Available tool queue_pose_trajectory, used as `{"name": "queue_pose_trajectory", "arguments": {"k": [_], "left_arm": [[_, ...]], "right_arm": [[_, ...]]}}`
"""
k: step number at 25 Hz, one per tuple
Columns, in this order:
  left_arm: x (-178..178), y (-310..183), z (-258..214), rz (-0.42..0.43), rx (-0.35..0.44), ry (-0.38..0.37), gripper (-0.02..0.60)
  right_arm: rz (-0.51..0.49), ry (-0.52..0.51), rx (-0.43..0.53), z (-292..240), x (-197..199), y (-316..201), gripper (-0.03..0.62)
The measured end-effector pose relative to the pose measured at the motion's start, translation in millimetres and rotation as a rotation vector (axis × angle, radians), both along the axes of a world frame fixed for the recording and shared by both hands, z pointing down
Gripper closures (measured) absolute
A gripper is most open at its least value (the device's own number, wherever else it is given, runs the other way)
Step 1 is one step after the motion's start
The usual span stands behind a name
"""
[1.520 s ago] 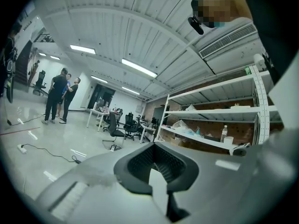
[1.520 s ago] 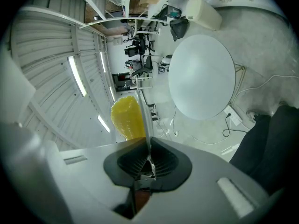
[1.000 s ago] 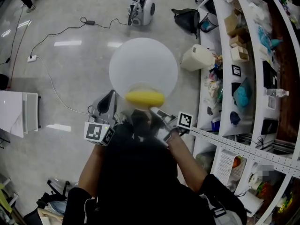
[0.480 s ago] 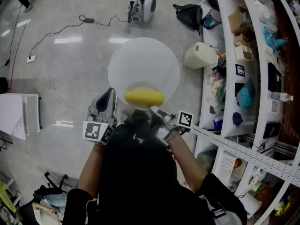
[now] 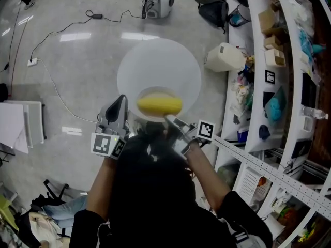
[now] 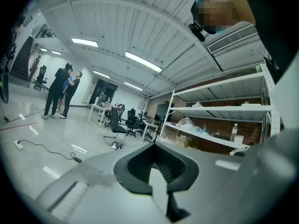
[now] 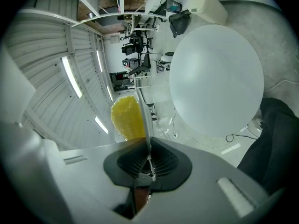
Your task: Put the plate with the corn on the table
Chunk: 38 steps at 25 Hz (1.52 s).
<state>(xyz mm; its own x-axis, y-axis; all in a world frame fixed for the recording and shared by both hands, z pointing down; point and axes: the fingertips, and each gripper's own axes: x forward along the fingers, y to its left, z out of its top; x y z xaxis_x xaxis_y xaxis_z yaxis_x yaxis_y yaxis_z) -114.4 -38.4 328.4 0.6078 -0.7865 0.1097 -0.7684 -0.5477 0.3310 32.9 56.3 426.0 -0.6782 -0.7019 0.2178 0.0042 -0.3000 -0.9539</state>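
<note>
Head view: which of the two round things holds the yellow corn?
The small clear plate in the right gripper, not the big white table below.

Left arm [image 5: 100,187] and right arm [image 5: 209,179] reach forward with elbows bent, so the grippers sit near each other ahead of the chest.

Left gripper [image 5: 122,101]: points forward. The jaws are close together with a narrow pale strip between the pads, which cannot be identified.

Right gripper [image 5: 169,119]: angled inward toward the left gripper. The jaws are clamped on the thin rim of the plate [image 7: 144,125].
</note>
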Motion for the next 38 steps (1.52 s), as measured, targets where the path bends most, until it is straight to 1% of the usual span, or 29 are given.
{"name": "queue_pose_trajectory", "arguments": {"k": [4,6,9,13,17,24,34,38], "left_arm": [[6.0,-13.0,11.0,0.002,-0.004,0.004,0.577],[10.4,-18.4,19.6,0.01,-0.018,-0.005,0.576],[15.6,-27.9,33.2,0.026,-0.016,-0.023,0.576],[24.8,-38.0,40.3,0.007,-0.04,-0.003,0.577],[31.2,-43.1,52.3,0.006,-0.035,-0.005,0.577],[32.9,-62.1,73.9,-0.001,-0.053,-0.008,0.577],[38.6,-86.6,106.6,0.01,-0.069,-0.014,0.577],[39.2,-91.6,124.0,0.017,-0.093,-0.013,0.577]], "right_arm": [[-0.002,-0.004,-0.008,9.0,4.8,-9.8,0.568],[-0.003,-0.006,-0.011,14.0,7.8,-15.8,0.568],[-0.006,-0.008,-0.019,23.5,11.8,-25.0,0.568],[-0.019,-0.003,-0.024,36.1,20.1,-31.3,0.568],[-0.027,-0.006,-0.024,47.9,25.6,-35.8,0.568],[-0.037,-0.011,-0.037,69.5,28.1,-47.6,0.568],[-0.056,-0.01,-0.033,101.7,30.0,-70.6,0.568],[-0.062,-0.008,-0.03,114.5,30.6,-76.0,0.568]]}}
